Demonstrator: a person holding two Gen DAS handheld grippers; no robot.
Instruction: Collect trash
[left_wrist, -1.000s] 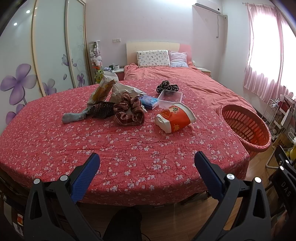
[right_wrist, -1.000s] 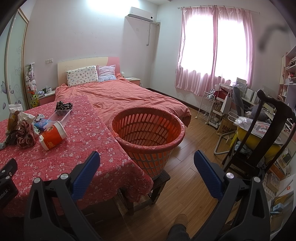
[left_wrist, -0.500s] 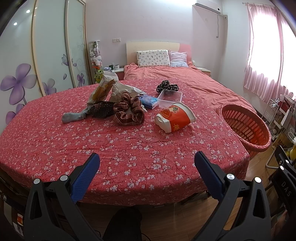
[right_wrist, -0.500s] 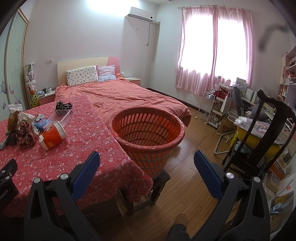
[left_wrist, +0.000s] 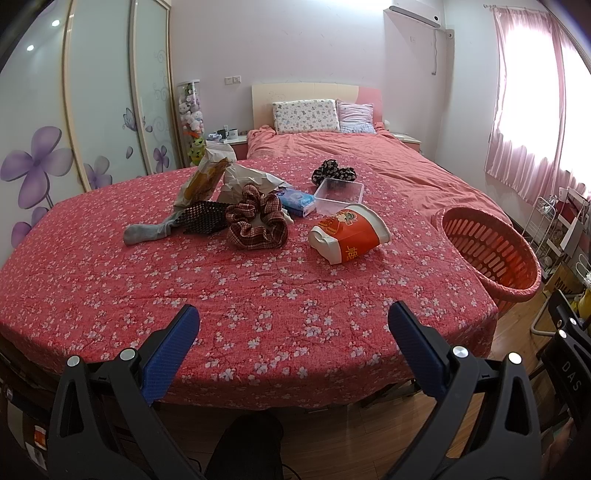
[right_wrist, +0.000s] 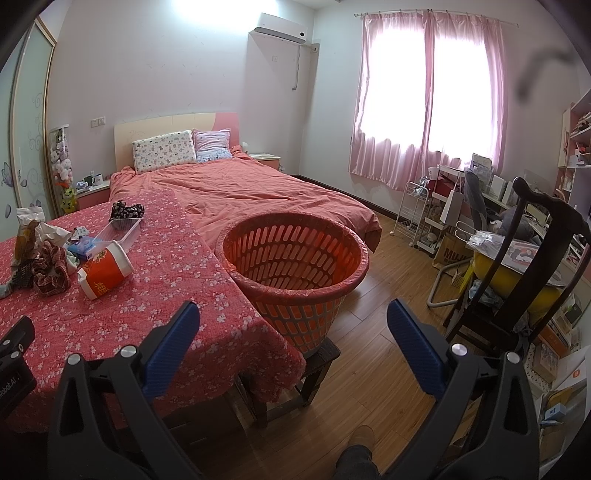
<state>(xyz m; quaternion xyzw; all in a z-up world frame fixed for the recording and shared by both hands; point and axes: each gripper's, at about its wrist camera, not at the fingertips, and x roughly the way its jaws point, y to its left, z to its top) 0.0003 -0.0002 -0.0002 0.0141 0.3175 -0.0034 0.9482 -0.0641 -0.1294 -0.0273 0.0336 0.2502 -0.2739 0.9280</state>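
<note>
Right wrist: "MUJI" bag (right_wrist: 451, 254).

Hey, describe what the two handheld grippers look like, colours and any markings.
The left gripper and right gripper match: black triangular plastic frames with cut-outs, silver screw heads, and blue textured pads on the fingers. The left one's body shows partial white lettering in the right wrist view.
</note>
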